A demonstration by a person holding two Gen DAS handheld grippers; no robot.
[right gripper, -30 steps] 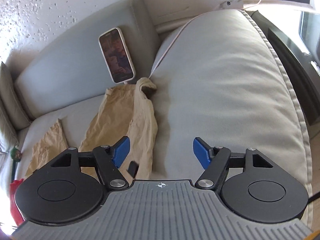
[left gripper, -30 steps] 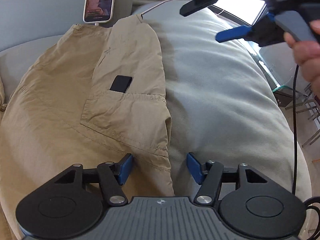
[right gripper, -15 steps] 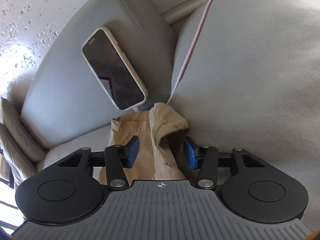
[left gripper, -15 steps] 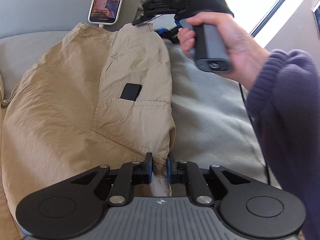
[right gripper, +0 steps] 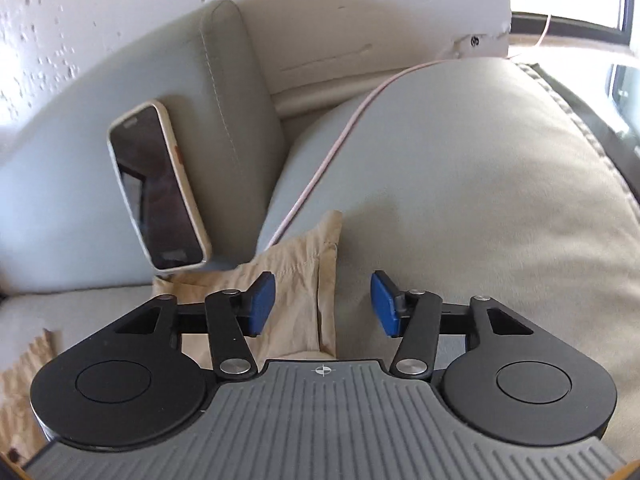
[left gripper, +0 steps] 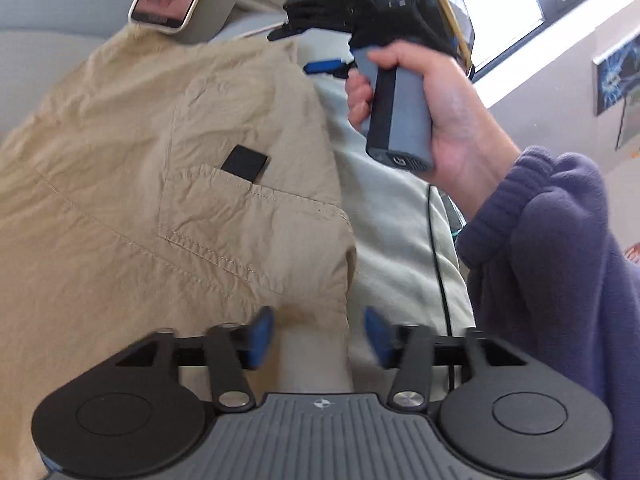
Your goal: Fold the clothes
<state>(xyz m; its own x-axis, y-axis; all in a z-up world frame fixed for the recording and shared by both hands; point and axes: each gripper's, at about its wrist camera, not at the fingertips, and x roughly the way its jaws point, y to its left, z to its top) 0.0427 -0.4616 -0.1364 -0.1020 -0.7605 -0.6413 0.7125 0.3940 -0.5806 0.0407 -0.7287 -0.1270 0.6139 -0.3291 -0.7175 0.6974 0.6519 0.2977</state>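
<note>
From the left wrist view, I see the wrinkled khaki cotton trousers [left gripper: 168, 184] lying spread over the grey fabric sofa seat [left gripper: 394, 216], their right-hand edge running along the seat's middle, a small black tab [left gripper: 245, 162] poking out of a stitched pocket. My left gripper [left gripper: 318, 334] has its blue fingers spread, straddling the near hem without pinching it. Further off, my right hand [left gripper: 436, 108] holds the right gripper [left gripper: 304, 50] at the far corner of the cloth; I cannot tell its finger state from here.

From the right wrist view, the right gripper [right gripper: 322, 305] fingers are spread over that far khaki corner, just below the cream-cased smartphone [right gripper: 158, 188] propped on the sofa back. I judge the folding barely begun: both corners need gripping before any fold.
</note>
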